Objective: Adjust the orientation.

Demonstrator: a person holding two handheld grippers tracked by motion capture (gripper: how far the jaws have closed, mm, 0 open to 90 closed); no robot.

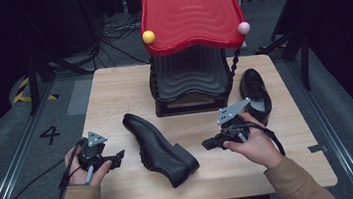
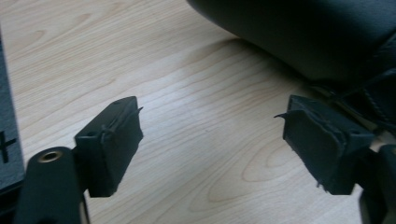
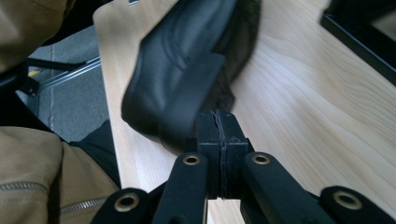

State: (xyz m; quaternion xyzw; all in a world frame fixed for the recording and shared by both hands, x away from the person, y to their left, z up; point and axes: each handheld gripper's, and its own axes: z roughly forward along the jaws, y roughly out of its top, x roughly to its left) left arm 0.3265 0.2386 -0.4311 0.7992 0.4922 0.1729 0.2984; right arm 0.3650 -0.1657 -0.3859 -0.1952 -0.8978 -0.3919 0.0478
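The black shoe (image 1: 157, 147) lies on its side in the middle of the wooden table (image 1: 113, 94), with 1 gripper on each side of it. Its long axis runs from about 10 o'clock, where the toe points, to about 4 o'clock, where the heel is, and the sole faces the person's right. The left gripper (image 1: 119, 158) is at 9 o'clock from the shoe, just beside it, and its jaws stand wide apart with nothing between them; in the left gripper view the shoe (image 2: 322, 37) is near the right jaw but not between the jaws. The right gripper (image 1: 207, 145) is at 3 o'clock, near the heel, with its jaws pressed together and empty. I think the step now is to take the shoe with the left gripper. To do it well, the open jaws should go across the narrow side of the shoe, not along the long axis, and close only when the leather is fully between the pads. A 2nd shoe (image 1: 255, 91) stands at 1 o'clock, beside the red rack (image 1: 190, 12).
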